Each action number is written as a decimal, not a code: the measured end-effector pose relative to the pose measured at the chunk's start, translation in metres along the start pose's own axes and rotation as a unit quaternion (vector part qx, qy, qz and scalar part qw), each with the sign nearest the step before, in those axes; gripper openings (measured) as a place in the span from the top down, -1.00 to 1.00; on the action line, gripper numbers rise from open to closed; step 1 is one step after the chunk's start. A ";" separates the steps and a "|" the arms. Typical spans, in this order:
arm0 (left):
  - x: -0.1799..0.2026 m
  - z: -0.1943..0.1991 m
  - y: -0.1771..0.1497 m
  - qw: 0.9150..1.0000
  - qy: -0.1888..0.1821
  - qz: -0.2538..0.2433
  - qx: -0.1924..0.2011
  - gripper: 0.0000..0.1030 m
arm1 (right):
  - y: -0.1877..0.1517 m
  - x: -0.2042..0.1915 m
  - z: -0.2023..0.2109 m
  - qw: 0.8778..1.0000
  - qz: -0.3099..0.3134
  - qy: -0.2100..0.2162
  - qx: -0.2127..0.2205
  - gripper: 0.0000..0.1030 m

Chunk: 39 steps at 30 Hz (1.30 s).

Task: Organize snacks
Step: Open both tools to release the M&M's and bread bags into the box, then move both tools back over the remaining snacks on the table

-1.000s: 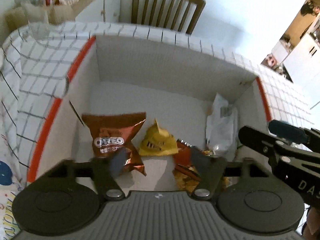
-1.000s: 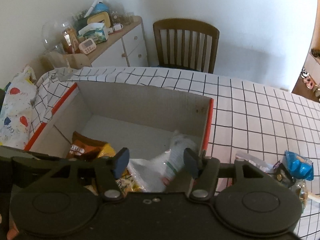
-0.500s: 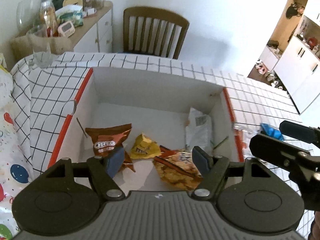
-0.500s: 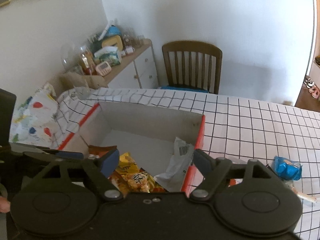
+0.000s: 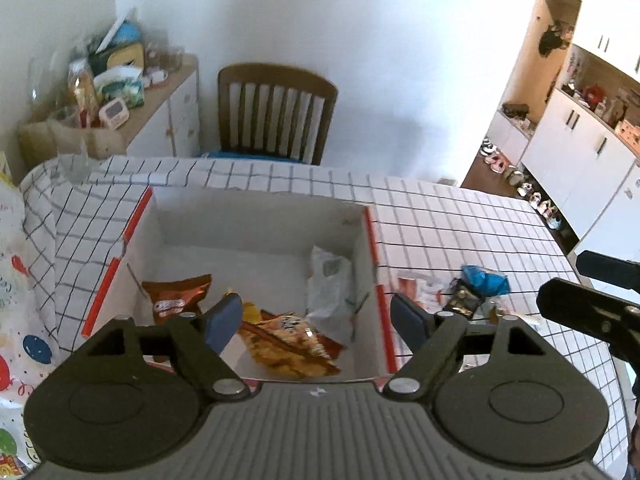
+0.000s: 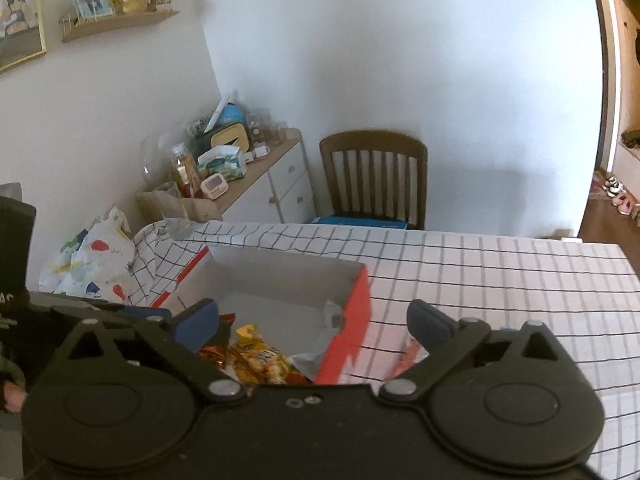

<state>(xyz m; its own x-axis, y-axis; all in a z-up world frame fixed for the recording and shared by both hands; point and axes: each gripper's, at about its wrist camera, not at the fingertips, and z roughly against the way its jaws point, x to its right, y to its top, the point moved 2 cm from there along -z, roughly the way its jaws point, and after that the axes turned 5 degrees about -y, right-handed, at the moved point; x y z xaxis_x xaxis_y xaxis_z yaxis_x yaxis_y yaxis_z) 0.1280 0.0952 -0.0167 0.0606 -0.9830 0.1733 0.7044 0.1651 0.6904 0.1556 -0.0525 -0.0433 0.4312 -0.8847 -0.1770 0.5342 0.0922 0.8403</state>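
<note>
A white cardboard box with red edges point(image 5: 256, 222) point(image 6: 280, 276) sits on the checked table. In it lie a brown Oreo bag point(image 5: 176, 294), a small yellow packet point(image 5: 251, 309), an orange snack bag point(image 5: 288, 344) point(image 6: 260, 364) and a white bag point(image 5: 330, 288) point(image 6: 320, 344). More snacks, one of them blue point(image 5: 484, 280), lie on the table right of the box. My left gripper point(image 5: 318, 318) is open and empty, above the box's near edge. My right gripper point(image 6: 314, 326) is open and empty, raised above the box's near right corner; it shows at the right edge of the left wrist view point(image 5: 592, 304).
A wooden chair point(image 5: 276, 112) point(image 6: 374, 180) stands behind the table. A cluttered sideboard point(image 5: 116, 96) point(image 6: 240, 176) stands at the back left. A balloon-print bag point(image 6: 96, 260) lies at the table's left end. Bare checked cloth point(image 6: 500, 276) stretches right of the box.
Both grippers have risen and drawn back from the box, so the box looks smaller and lower. The right gripper's jaws stand wider apart. The snacks in the box have not moved.
</note>
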 end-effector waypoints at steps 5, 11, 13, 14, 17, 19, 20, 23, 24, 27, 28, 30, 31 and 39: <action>0.026 0.002 -0.004 1.000 -0.004 -0.009 0.003 -0.58 | -0.008 0.028 0.023 1.000 0.004 -0.014 0.005 -0.99; 0.055 -0.005 -0.014 1.000 -0.013 -0.012 0.000 -0.67 | -0.025 0.061 0.044 0.999 0.006 -0.033 0.005 -0.99; 0.066 -0.009 -0.018 1.000 -0.017 -0.014 0.002 -0.78 | -0.031 0.072 0.050 0.999 0.002 -0.034 0.003 -0.99; 0.072 -0.011 -0.020 1.000 -0.021 -0.015 0.002 -0.88 | -0.035 0.079 0.052 0.999 -0.002 -0.036 -0.001 -0.99; 0.087 -0.019 -0.026 0.999 -0.030 -0.015 0.000 -1.00 | -0.044 0.096 0.058 0.999 -0.012 -0.039 -0.002 -0.99; 0.097 -0.026 -0.030 0.999 -0.035 -0.014 -0.006 -1.00 | -0.049 0.107 0.062 0.999 -0.015 -0.050 0.002 -0.99; 0.101 -0.029 -0.032 0.999 -0.036 -0.013 -0.009 -1.00 | -0.051 0.112 0.064 0.998 -0.016 -0.054 0.004 -0.99; 0.115 -0.041 -0.039 0.999 -0.044 -0.007 -0.024 -1.00 | -0.059 0.130 0.066 0.997 -0.022 -0.068 0.009 -0.99; 0.120 -0.046 -0.041 0.998 -0.049 -0.004 -0.032 -1.00 | -0.062 0.137 0.067 0.997 -0.028 -0.070 0.007 -0.99; 0.136 -0.059 -0.050 0.998 -0.044 -0.006 -0.044 -1.00 | -0.070 0.155 0.062 0.997 -0.038 -0.073 -0.007 -0.99; 0.140 -0.062 -0.053 0.998 -0.039 -0.009 -0.045 -1.00 | -0.073 0.160 0.061 0.996 -0.042 -0.075 -0.008 -0.99; 0.149 -0.072 -0.058 0.997 -0.041 -0.005 -0.057 -1.00 | -0.078 0.172 0.057 0.995 -0.051 -0.082 -0.013 -0.99; 0.153 -0.078 -0.061 0.997 -0.043 -0.001 -0.066 -1.00 | -0.081 0.178 0.055 0.995 -0.054 -0.080 -0.017 -0.99; 0.169 -0.126 -0.082 0.991 -0.007 0.044 -0.128 -1.00 | -0.090 0.213 0.031 0.995 -0.049 -0.083 -0.038 -0.99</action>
<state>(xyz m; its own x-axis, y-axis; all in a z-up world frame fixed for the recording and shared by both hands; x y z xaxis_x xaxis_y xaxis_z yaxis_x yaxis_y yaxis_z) 0.1698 -0.0948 -0.1321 0.1205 -0.9644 0.2354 0.8535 0.2218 0.4716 0.1770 -0.2631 -0.1409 0.2505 -0.9541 -0.1642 0.6237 0.0293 0.7811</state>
